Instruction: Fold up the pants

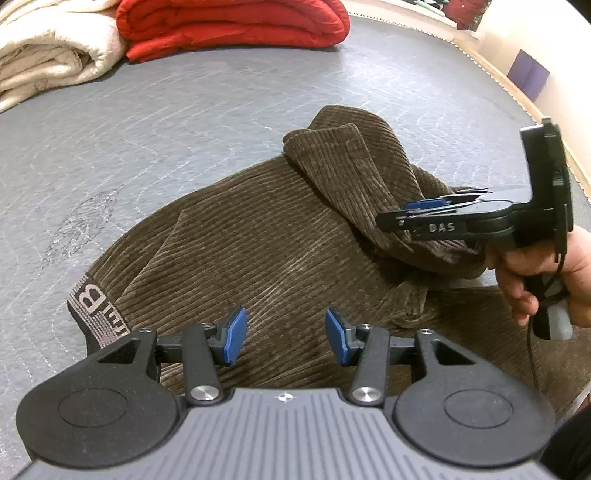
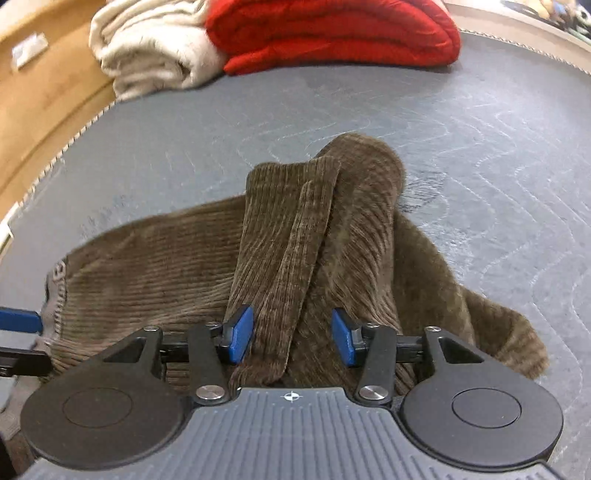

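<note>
Red blanket and a cream blanket, both folded, lie touching side by side at the far edge of the worktop, well apart from the pants; nothing lies between them. Brown corduroy, the pants sprawl across the near middle of the worktop, their grey lettered waistband at the left and 1 leg folded back over the body in a rumpled heap. The left gripper hovers over the pants with its 2 blue fingers spread and nothing between them. The right gripper has its fingers spread too, a lifted fold of the leg running between them without being pinched. Grey quilted padding covers the worktop, edged with a pale zigzag trim; wood-coloured floor shows beyond.
</note>
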Demonstrator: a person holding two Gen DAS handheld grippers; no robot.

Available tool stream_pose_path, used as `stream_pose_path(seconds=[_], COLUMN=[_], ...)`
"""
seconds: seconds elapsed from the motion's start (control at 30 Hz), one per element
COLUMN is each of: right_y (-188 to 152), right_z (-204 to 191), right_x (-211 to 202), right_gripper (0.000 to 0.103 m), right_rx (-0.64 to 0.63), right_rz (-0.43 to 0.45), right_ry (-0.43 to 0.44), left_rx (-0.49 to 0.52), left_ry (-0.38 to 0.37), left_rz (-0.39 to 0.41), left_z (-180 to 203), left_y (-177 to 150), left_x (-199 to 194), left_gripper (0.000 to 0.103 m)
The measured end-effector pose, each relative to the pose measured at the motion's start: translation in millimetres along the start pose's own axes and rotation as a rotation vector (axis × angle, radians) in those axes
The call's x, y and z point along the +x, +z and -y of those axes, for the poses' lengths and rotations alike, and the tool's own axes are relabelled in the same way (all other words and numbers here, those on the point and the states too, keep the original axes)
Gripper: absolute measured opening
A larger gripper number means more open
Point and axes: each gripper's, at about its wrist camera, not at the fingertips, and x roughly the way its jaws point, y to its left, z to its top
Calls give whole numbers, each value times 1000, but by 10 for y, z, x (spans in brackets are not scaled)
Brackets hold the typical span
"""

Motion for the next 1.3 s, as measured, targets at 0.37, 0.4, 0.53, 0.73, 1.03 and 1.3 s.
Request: stream_pose_path(seconds=[0.37,0.4,0.53,0.73,1.03,1.3], right_y=[361,419,415,-427,-1481,-1816], right_z=[91,240,1285,2792,3732,4048], right_x=[-530,-723,-1665,-2275,-1935,-1898], right_gripper=[9,9,6,6,11,31], right_rx=[122,187,558,868,1224,1325], right_rz=[231,302,613,688,471,536], right_ry=[124,133,58,-504,-437,-324], left_rx=[25,46,145,199,261,336], left_ry=[56,59,-5,-129,-40,-9], left_rz=[33,48,121,175,95,61], left_z=[-10,38,310,960,1615,1613], left_y=[-17,-30,-67,123,211,155], left_x=[43,30,-18,269,1080,1301], left_gripper=[53,53,53,53,64,32])
